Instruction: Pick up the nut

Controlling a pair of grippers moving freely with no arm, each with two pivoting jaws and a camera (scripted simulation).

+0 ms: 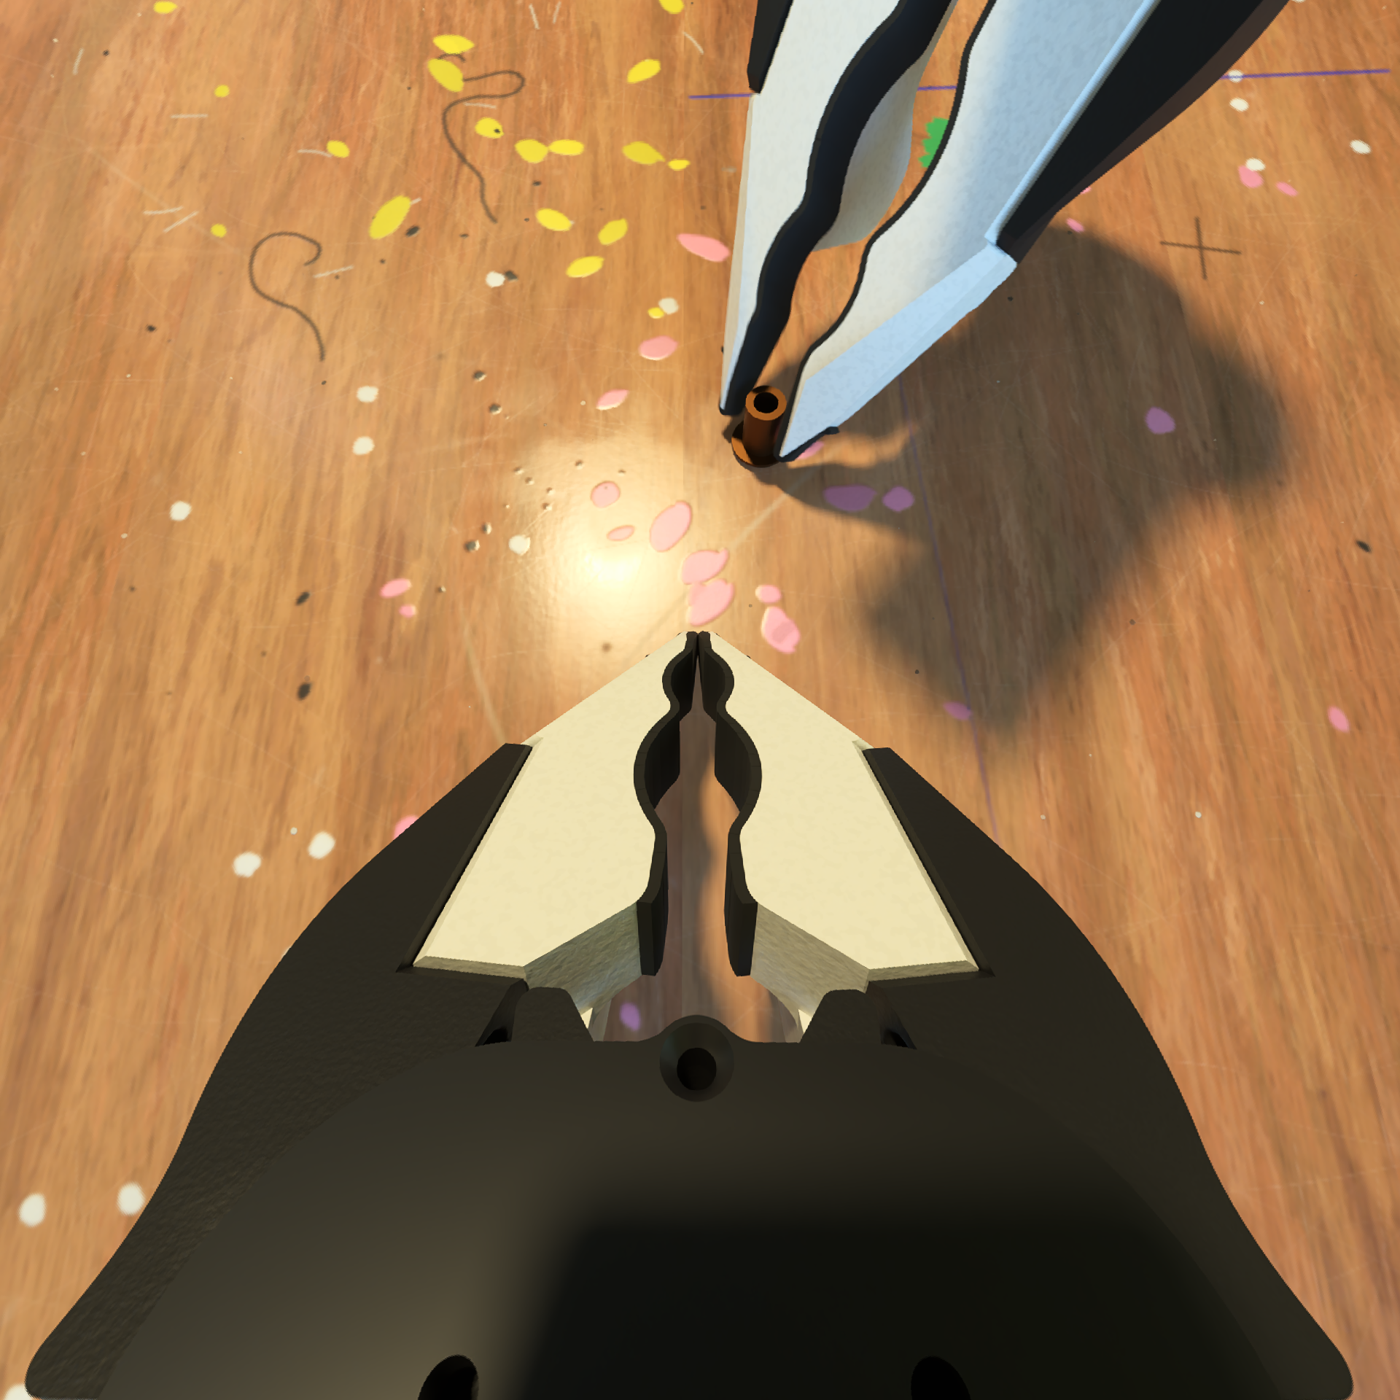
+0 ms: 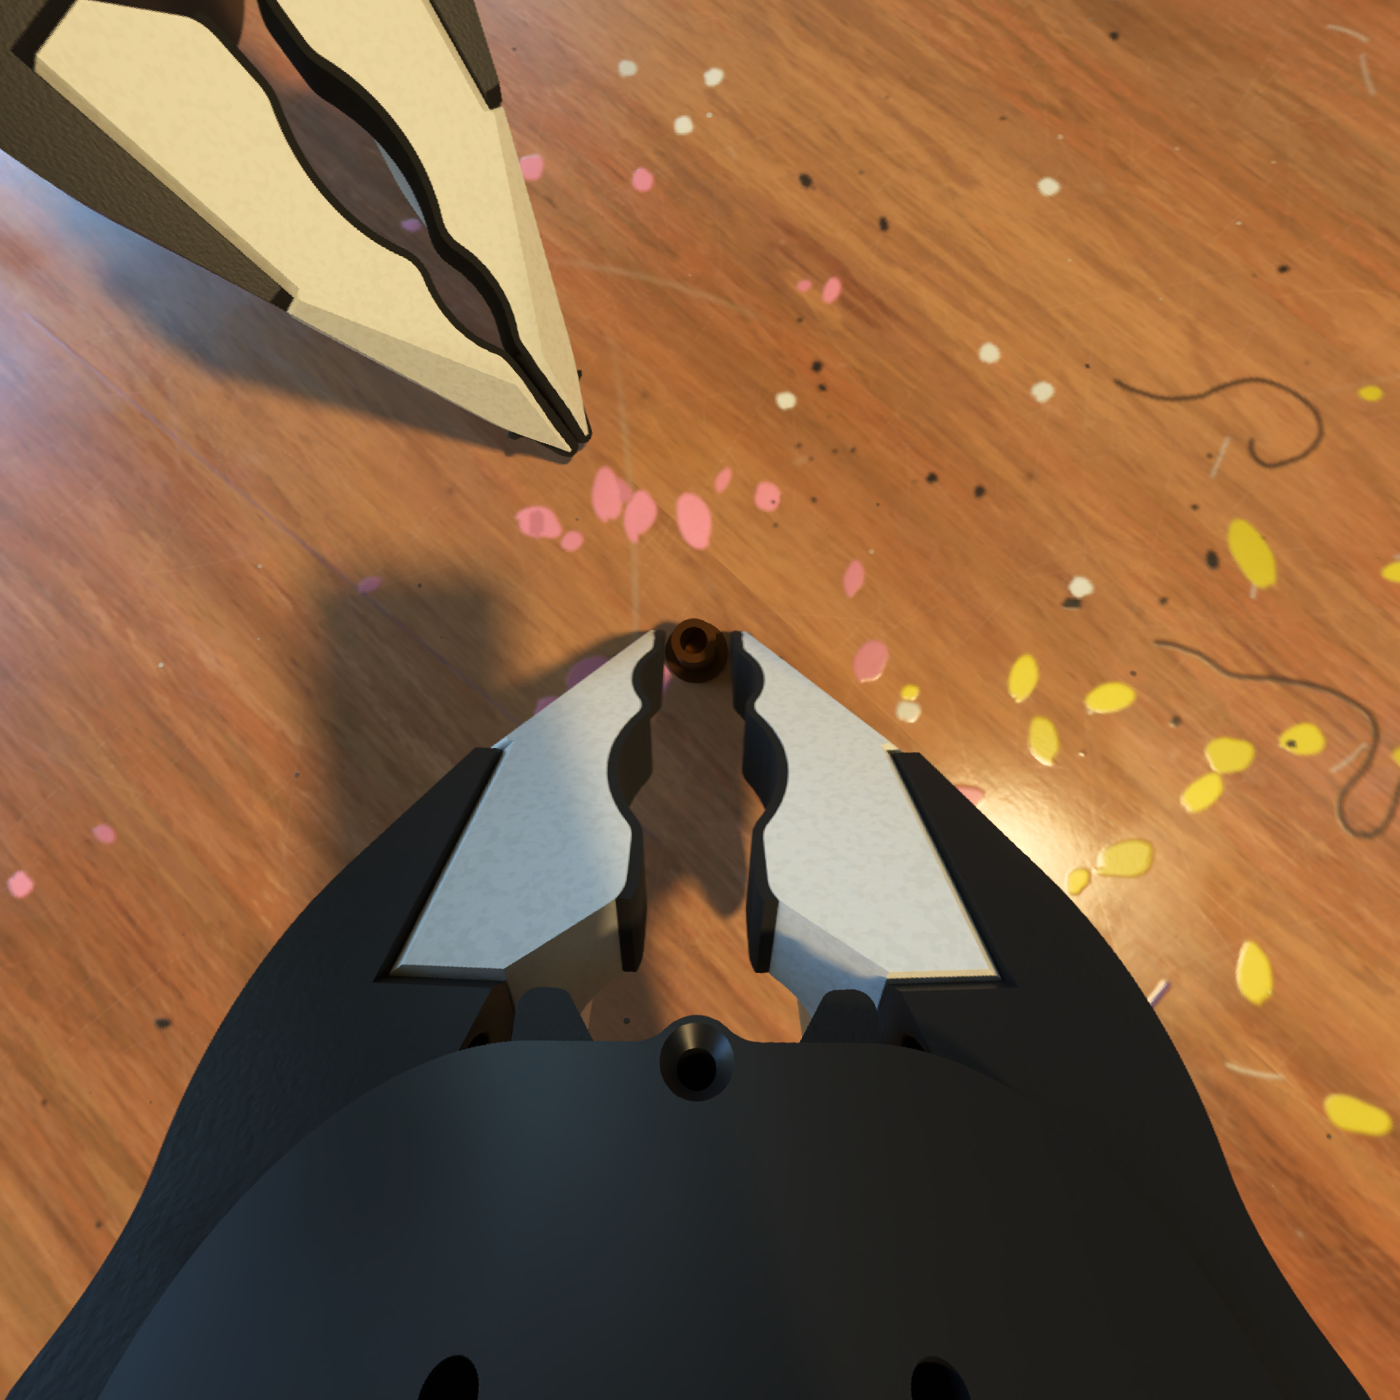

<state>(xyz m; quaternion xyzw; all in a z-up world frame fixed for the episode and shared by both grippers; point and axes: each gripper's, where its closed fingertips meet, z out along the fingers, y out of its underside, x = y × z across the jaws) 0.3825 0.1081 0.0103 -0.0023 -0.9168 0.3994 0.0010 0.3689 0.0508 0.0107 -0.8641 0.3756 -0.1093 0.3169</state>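
The nut (image 2: 695,650) is a small brown flanged sleeve standing upright on the wooden table (image 2: 985,227). My right gripper (image 2: 697,638) is open, and its two white fingertips flank the nut closely, with a thin gap on each side. In the left wrist view the nut (image 1: 764,413) stands between the right gripper's tips (image 1: 761,438), which reach down to the table. My left gripper (image 1: 697,636) is shut and empty, hovering a short way in front of the nut. It also shows in the right wrist view (image 2: 579,439), at the upper left.
The wooden table (image 1: 227,606) is flecked with yellow, pink, white and purple paint spots and thin dark squiggles. The two grippers point toward each other, with a short stretch of table between their tips.
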